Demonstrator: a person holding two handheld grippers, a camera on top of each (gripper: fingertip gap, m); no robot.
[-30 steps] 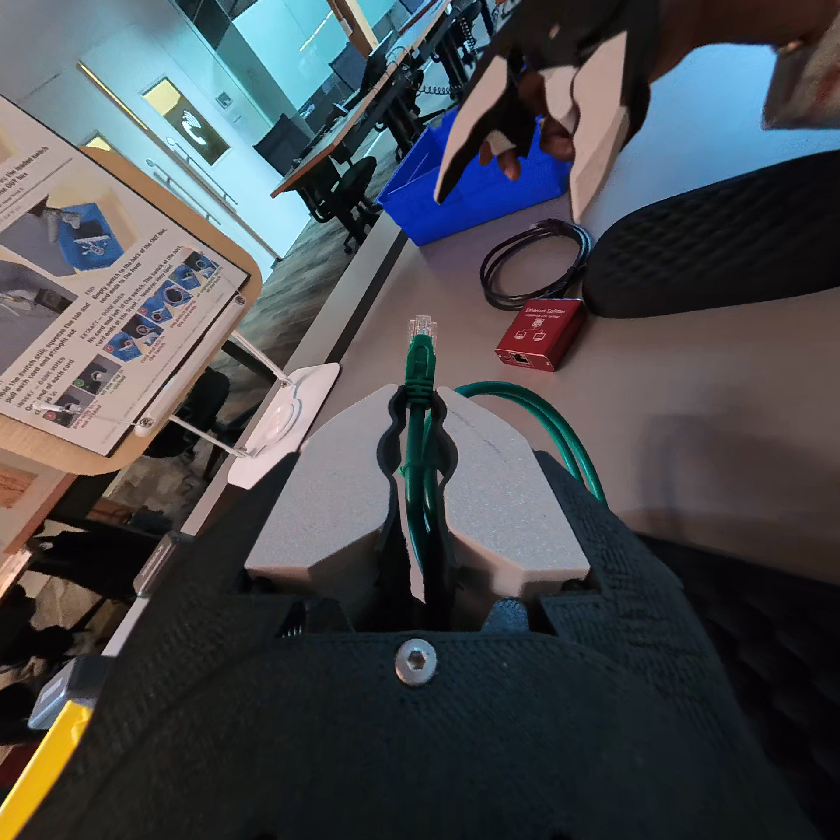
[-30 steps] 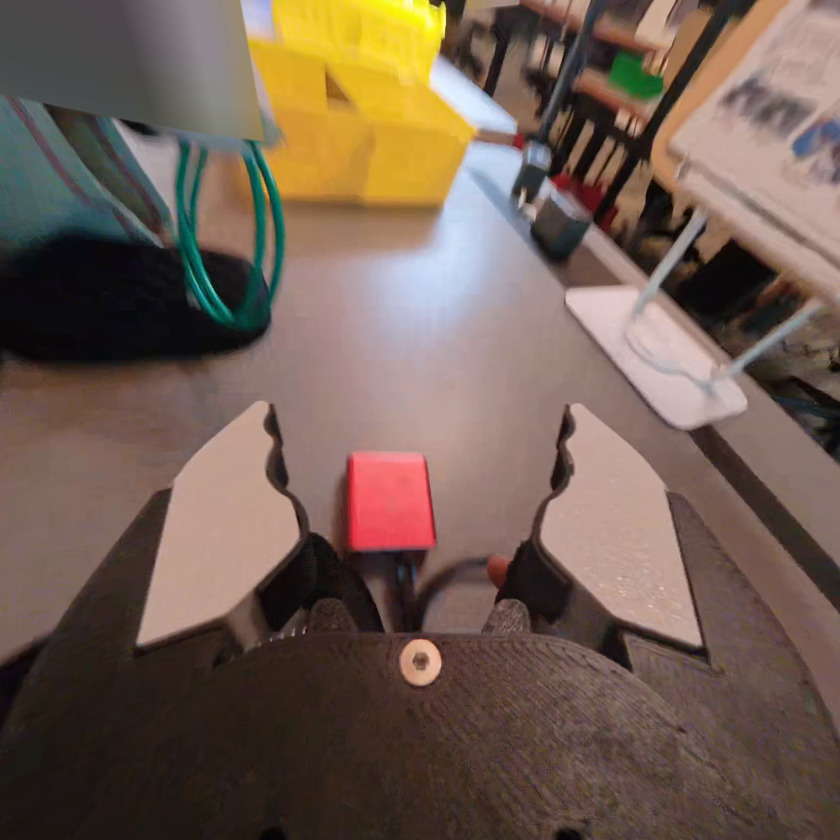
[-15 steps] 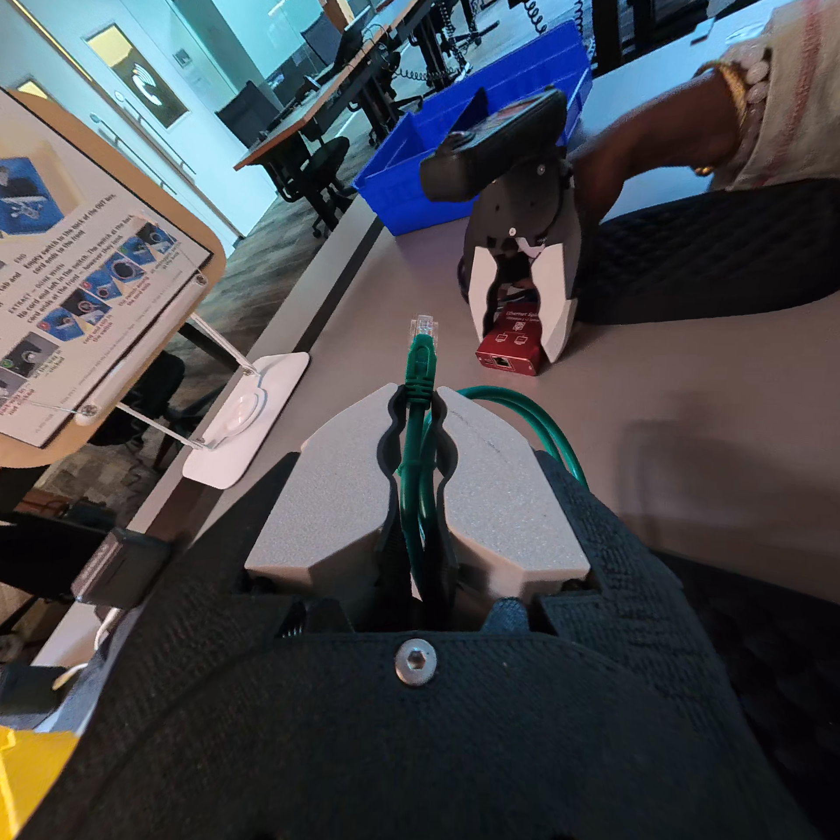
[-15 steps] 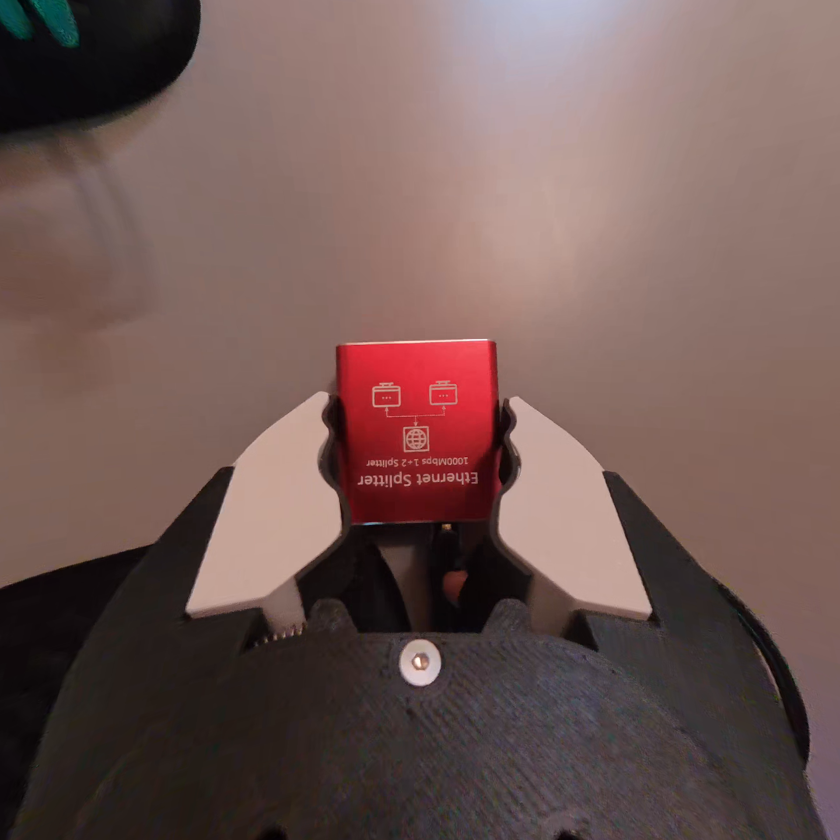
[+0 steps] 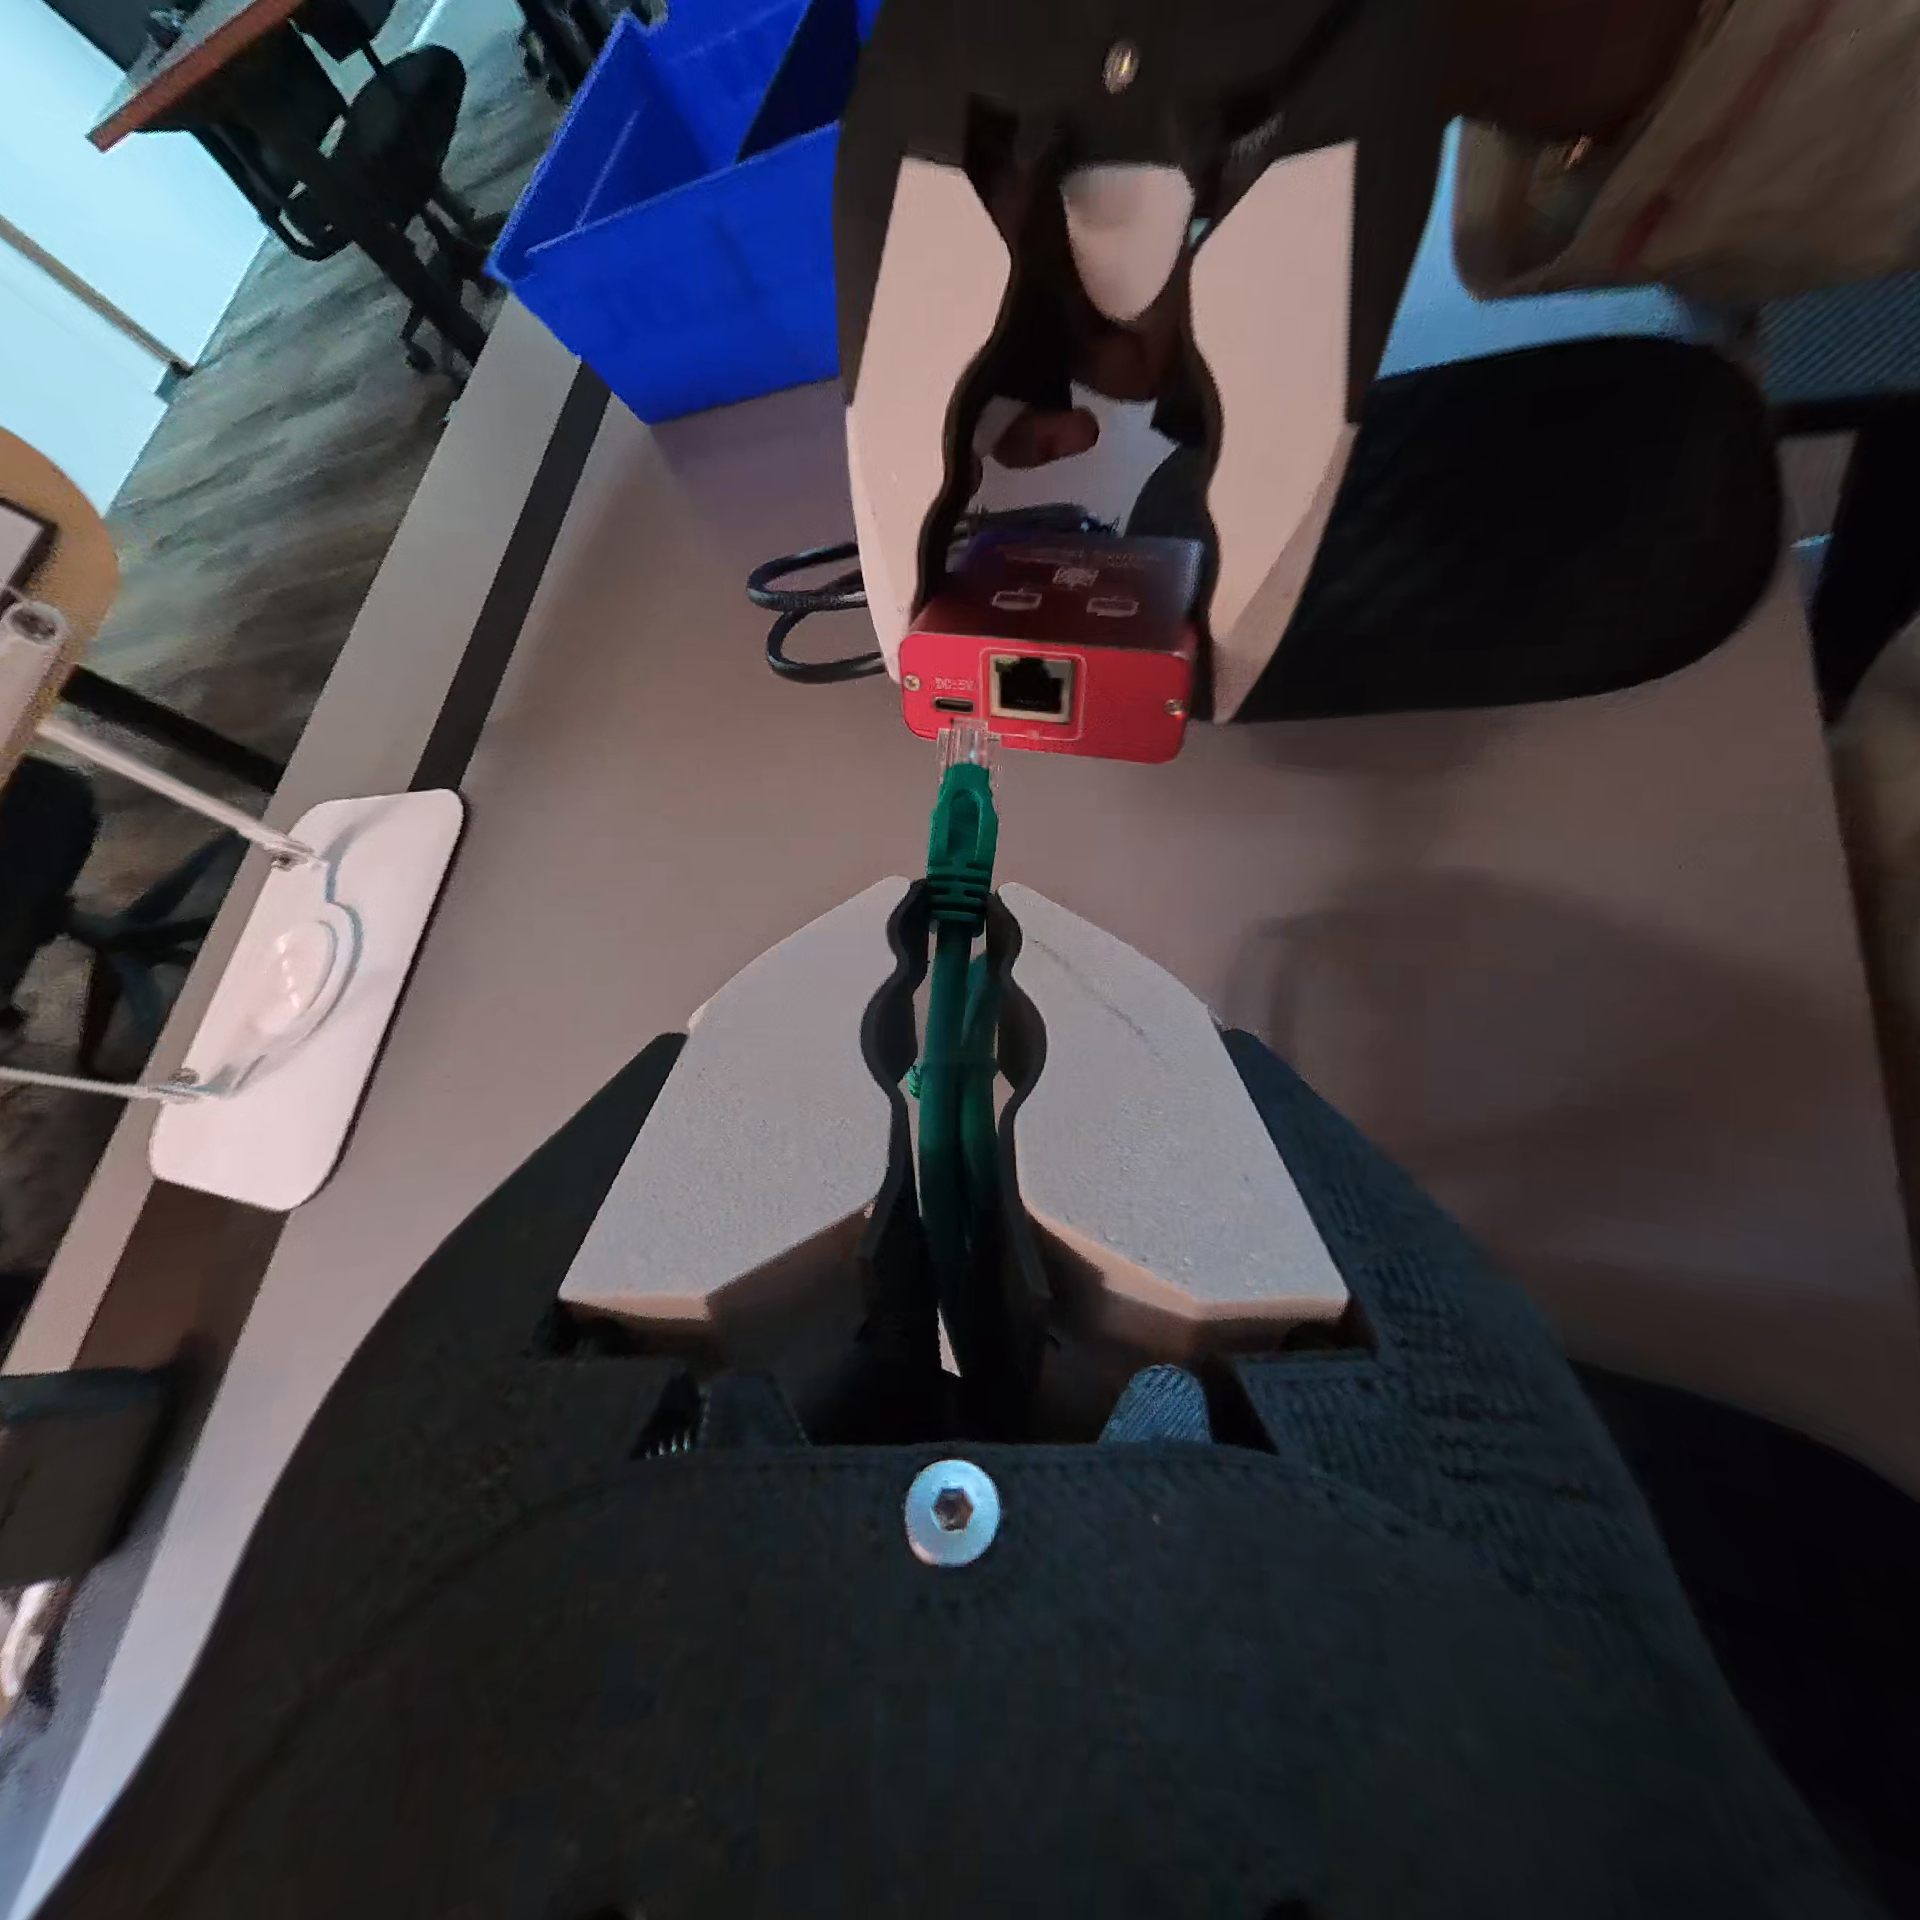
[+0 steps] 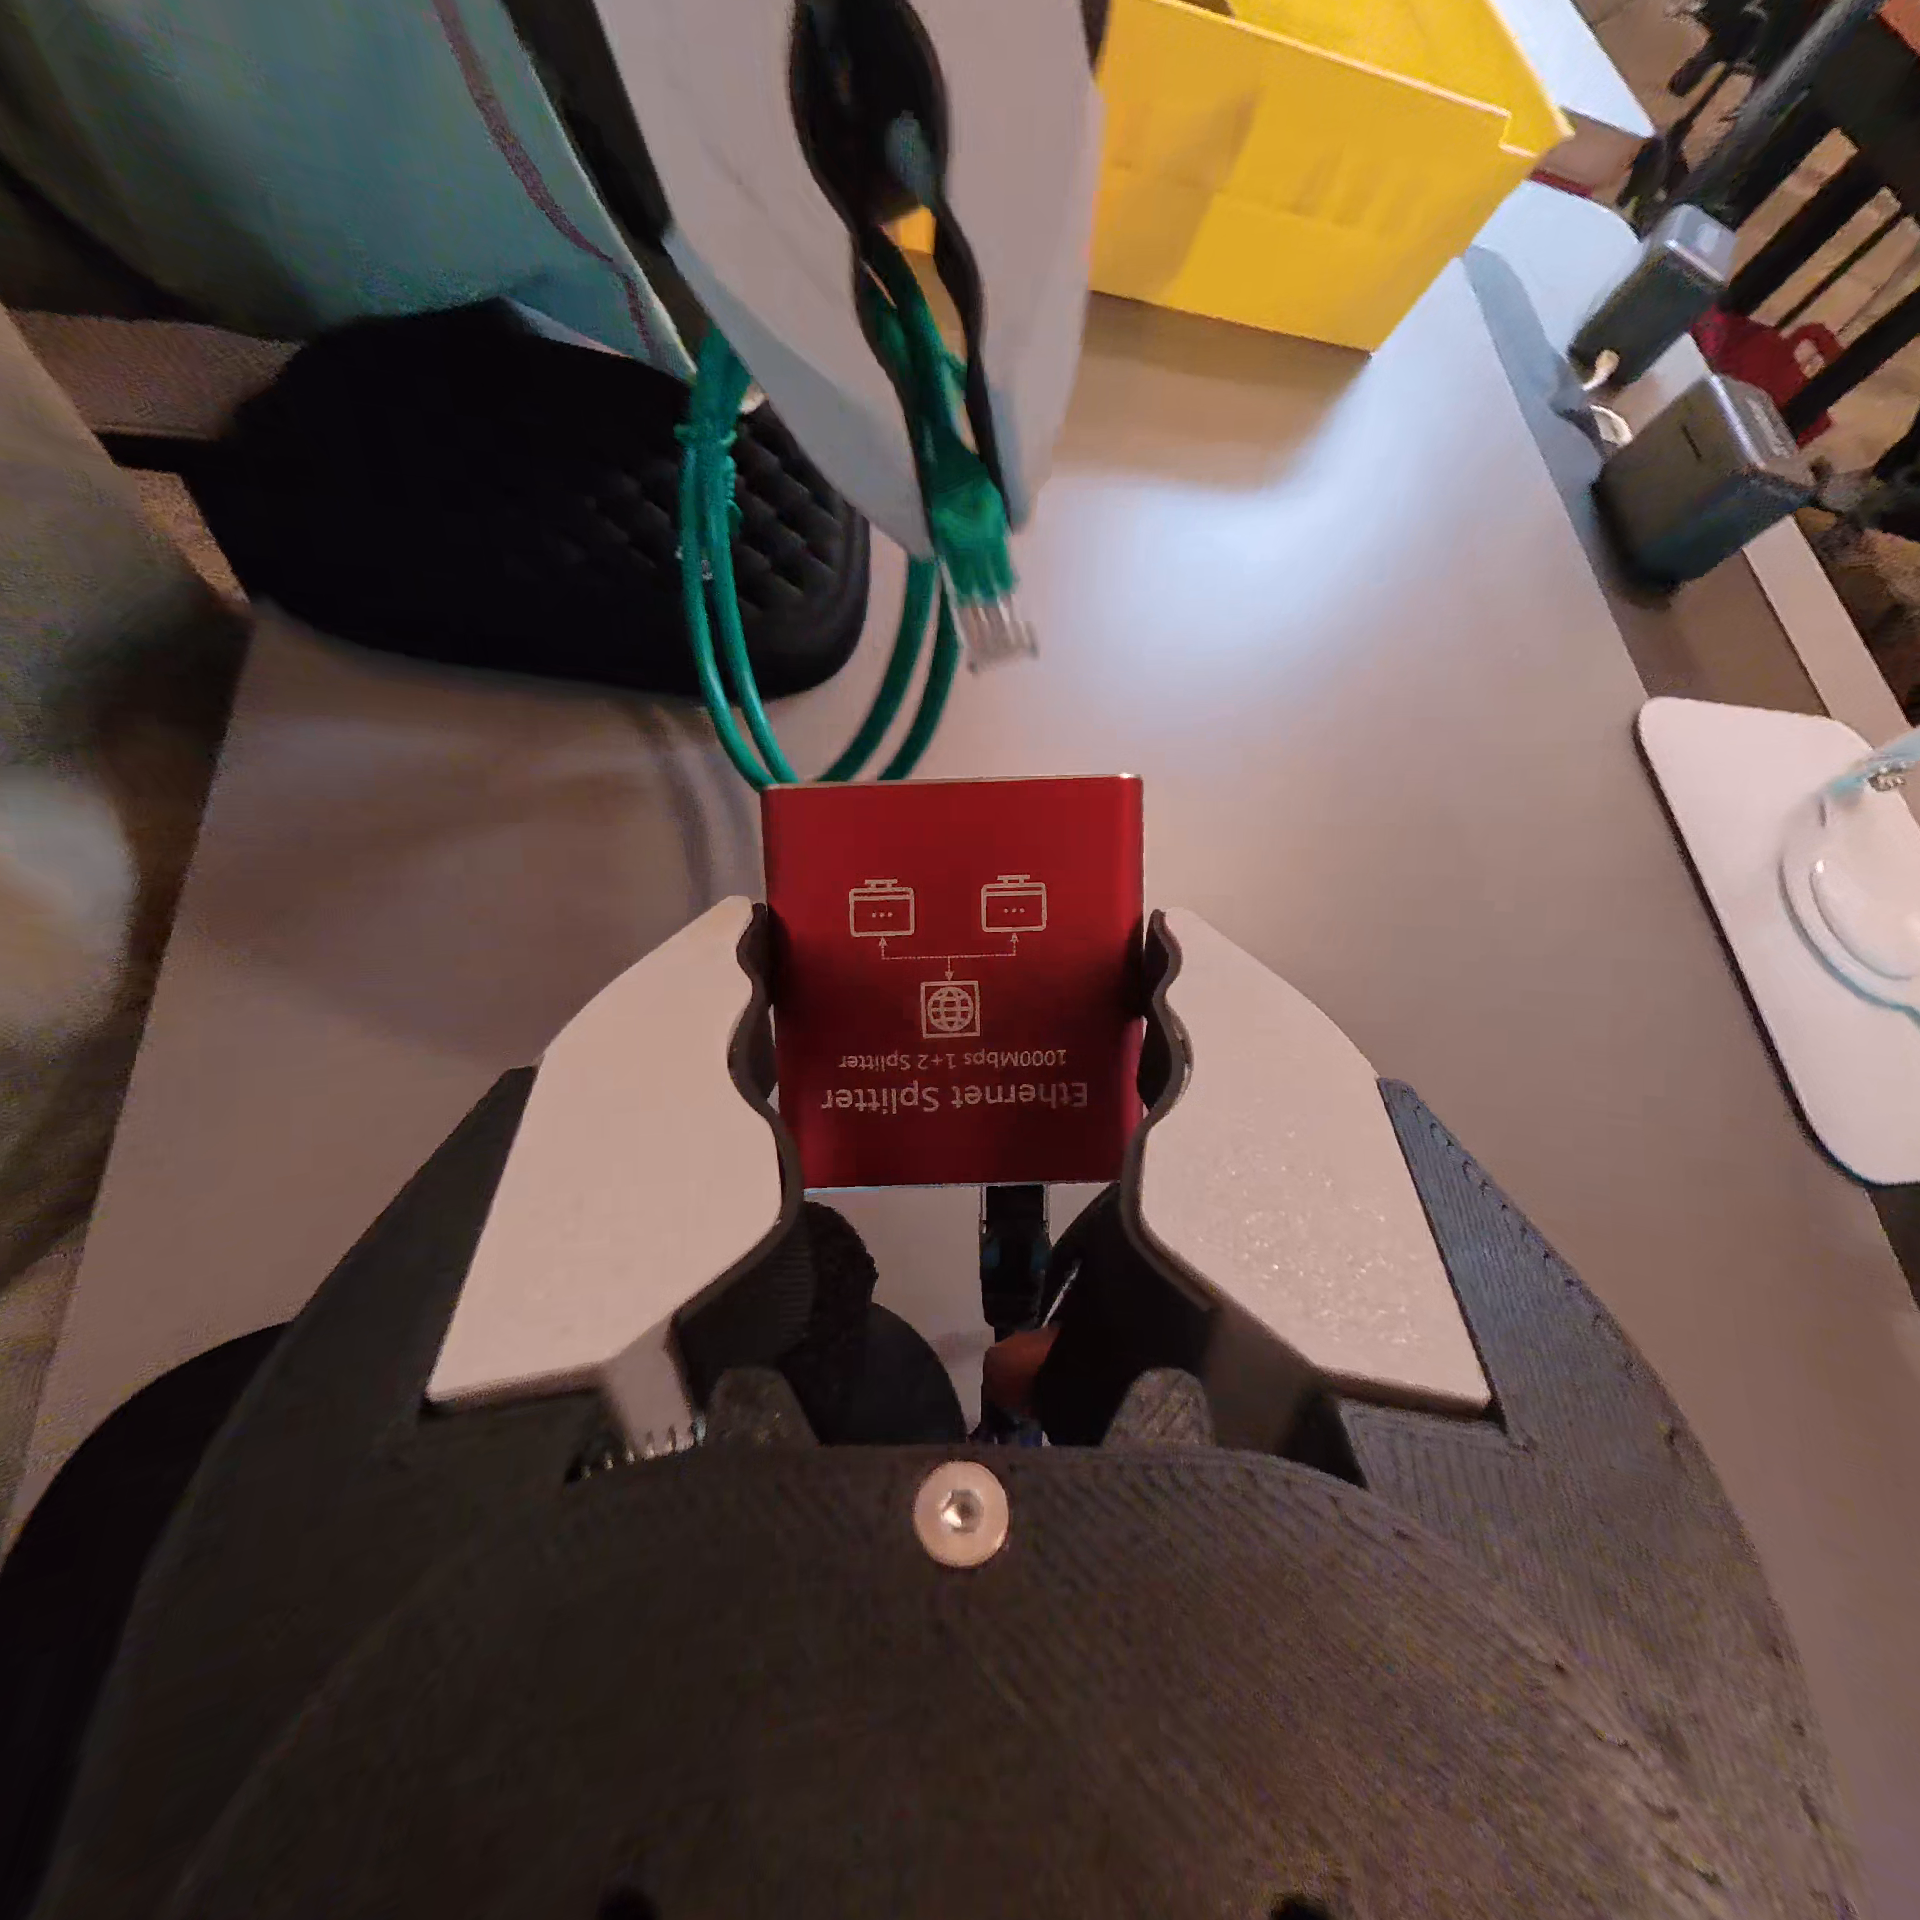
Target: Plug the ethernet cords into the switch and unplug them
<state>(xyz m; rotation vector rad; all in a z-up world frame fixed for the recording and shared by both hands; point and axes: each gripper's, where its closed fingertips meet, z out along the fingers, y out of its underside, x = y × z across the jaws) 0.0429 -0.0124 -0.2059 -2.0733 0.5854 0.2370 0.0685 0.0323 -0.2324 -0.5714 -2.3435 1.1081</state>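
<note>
My left gripper (image 5: 951,906) is shut on a green ethernet cord (image 5: 961,997). The cord's plug (image 5: 966,790) sticks out past the fingertips. My right gripper (image 6: 951,935) is shut on the sides of a red switch (image 6: 951,987). In the left wrist view the switch (image 5: 1122,707) faces me with its open port (image 5: 1031,688). The plug's clear tip is just below and left of that port, not inserted. A black cord (image 6: 1008,1236) is plugged into the switch's rear. The left gripper (image 6: 971,509) and green plug (image 6: 977,582) also show in the right wrist view.
A blue bin (image 5: 686,260) stands behind the switch and a yellow bin (image 6: 1299,187) at the other end. Black padded rests (image 5: 1507,540) (image 6: 520,499) lie on the grey table (image 5: 1455,831). A white stand base (image 5: 301,997) sits at the table edge. A black cord coil (image 5: 810,623) lies beside the switch. There is about 7 cm between the tips of the two grippers.
My right gripper came down over the switch, shut on it and turned its port toward the left gripper. My left gripper moved forward, bringing the green plug up to the port.
</note>
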